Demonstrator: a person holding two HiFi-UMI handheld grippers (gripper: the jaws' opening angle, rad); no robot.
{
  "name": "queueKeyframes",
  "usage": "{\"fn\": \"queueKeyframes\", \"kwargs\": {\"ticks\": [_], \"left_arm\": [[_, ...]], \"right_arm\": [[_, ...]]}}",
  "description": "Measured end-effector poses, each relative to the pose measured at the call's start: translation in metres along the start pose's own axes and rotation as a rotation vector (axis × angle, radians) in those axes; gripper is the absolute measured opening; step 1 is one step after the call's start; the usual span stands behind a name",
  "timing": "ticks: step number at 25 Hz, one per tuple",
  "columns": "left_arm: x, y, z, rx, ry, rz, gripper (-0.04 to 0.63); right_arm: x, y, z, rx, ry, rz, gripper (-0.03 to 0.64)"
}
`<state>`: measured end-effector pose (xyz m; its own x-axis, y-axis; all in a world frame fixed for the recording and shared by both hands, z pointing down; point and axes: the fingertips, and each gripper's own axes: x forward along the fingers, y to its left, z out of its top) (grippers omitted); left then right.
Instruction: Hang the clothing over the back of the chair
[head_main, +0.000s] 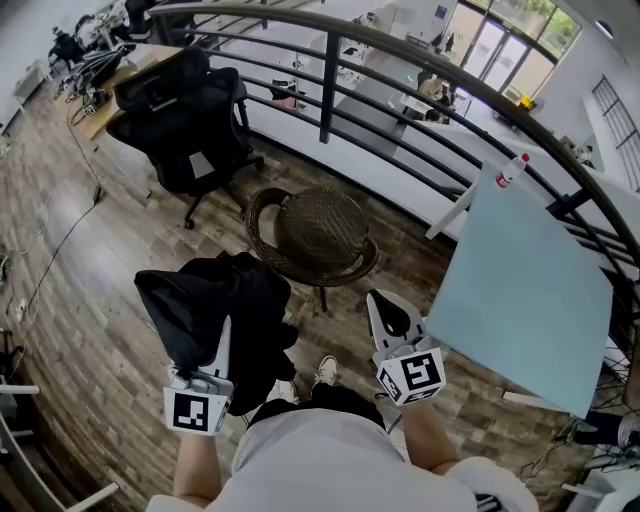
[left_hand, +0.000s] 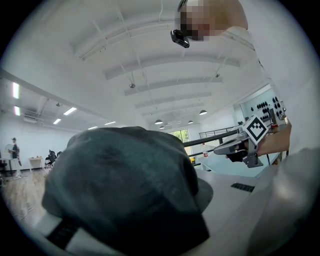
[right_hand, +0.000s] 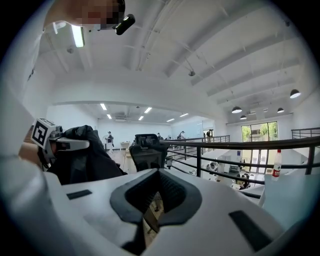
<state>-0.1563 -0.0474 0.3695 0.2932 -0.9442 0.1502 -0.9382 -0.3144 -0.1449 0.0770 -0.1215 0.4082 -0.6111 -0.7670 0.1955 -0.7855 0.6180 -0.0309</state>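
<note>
Clothing (head_main: 215, 300) is clenched by fingers of the left gripper (head_main: 227, 330); the right gripper (head_main: 380, 303) is closed, empty.

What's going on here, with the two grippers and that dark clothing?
A person holds a gripper in each hand. The left gripper has its jaws shut on bunched dark clothing. The right gripper is shut and empty. A wicker chair stands just ahead, a black office chair further off; the clothing hangs on neither yet.
</note>
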Motion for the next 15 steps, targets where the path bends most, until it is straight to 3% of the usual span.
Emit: {"fn": "queueKeyframes", "kwargs": {"ticks": [9,15], "left_arm": [[0.046,0.004,0.0,0.09,0.031,-0.039,0.052],[0.105,0.009,-0.033,0.053,0.098,-0.076,0.052]], "right_arm": [[0.017,-0.004,-0.033,0.024,0.066,0.044,0.018],[0.037,-0.006,-0.061,0.055,0.081,0.083,0.018]]}}
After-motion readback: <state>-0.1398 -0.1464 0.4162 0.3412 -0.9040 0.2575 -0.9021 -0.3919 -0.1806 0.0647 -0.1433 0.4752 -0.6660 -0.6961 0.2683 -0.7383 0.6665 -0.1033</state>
